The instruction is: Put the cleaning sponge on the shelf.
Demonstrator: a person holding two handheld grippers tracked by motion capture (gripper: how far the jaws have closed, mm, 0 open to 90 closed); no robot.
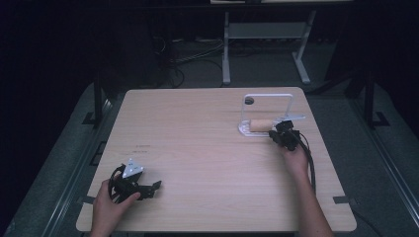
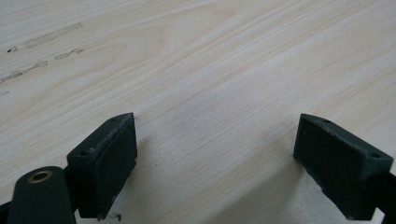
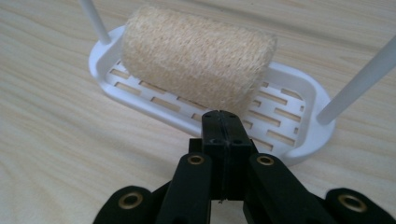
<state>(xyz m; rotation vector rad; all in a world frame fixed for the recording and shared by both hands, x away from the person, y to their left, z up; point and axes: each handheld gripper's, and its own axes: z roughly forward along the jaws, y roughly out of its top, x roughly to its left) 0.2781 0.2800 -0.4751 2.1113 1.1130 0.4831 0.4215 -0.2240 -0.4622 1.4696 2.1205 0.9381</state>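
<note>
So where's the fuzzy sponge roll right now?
The loofah roll lies on its side in the white slotted tray at the table's far right in the high view, just ahead of the right gripper, whose fingers are shut and empty.

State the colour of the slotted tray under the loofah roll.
White tray, clearest in the right gripper view.

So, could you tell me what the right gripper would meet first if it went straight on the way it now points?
Most likely the loofah roll. The right gripper, jaws shut with nothing between them, points straight at the roll lying in the white slotted tray. The tips seem already over the tray's near rim, though depth is hard to judge.
</note>
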